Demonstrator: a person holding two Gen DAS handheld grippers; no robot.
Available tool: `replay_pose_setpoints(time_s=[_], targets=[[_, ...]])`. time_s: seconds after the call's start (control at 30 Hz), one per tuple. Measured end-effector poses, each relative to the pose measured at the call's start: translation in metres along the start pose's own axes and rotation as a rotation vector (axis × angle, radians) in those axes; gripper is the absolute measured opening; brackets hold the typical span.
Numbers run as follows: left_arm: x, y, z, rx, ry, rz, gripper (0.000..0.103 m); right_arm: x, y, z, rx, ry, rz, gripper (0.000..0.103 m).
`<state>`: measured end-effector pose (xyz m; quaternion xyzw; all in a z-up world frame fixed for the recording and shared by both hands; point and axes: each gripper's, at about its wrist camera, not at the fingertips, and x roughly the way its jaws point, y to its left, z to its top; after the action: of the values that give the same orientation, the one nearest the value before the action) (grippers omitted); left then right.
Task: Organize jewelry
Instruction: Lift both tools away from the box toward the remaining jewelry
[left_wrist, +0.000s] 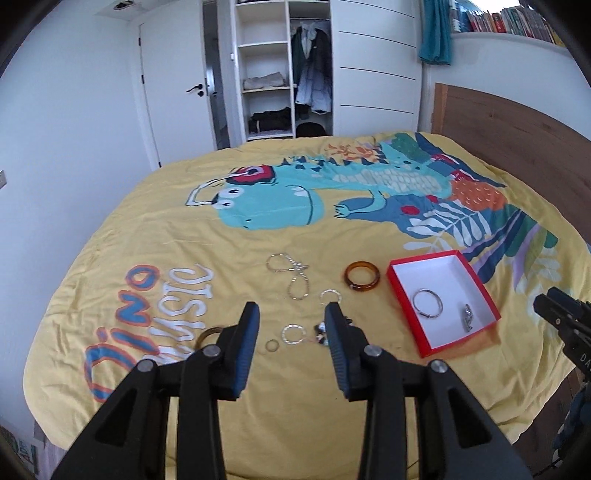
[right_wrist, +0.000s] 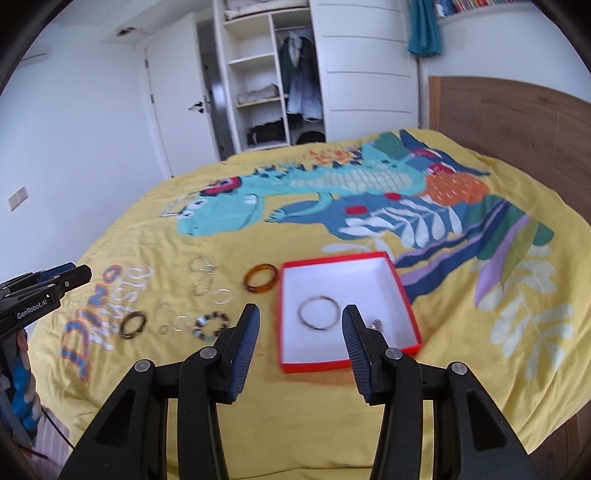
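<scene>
Yellow dinosaur bedspread (left_wrist: 147, 240): your left gripper (left_wrist: 291, 317), jaws wide and empty, hangs nearest the small silver ring (left_wrist: 293, 334), just ahead.

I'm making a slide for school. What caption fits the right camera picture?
Open right gripper hovers before a red box holding a silver bangle, more jewelry lying on the yellow dinosaur bedspread.

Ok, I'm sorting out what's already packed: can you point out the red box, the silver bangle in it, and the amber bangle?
red box (right_wrist: 400, 282), right wrist view, on its right wall.
silver bangle (right_wrist: 300, 314), right wrist view, on its left edge.
amber bangle (left_wrist: 362, 287), left wrist view, on its front band.
</scene>
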<state>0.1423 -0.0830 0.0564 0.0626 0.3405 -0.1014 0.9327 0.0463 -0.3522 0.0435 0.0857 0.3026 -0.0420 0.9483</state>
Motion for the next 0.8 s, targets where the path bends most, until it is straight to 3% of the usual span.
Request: replay_pose_setpoints(time_s=[0.2,0.37,0.63,0.8], targets=[[-0.037,0.059,-0.011,-0.084,-0.032,0.057,0.037,-0.032,0.039,0.001,-0.047,-0.036,0.071,0.046],[-0.042,0.087,-0.021,-0.129,-0.025,0.077,0.037,-0.039,0.064,-0.001,-0.077,-0.040,0.124,0.046],[0.006,0.113,-0.047,-0.191,0.049,0.114,0.038,0.001,0.088,-0.015,-0.116,0.022,0.166,0.046],[0.059,0.124,-0.073,-0.246,0.150,0.115,0.038,0.045,0.092,-0.033,-0.123,0.100,0.164,0.046]])
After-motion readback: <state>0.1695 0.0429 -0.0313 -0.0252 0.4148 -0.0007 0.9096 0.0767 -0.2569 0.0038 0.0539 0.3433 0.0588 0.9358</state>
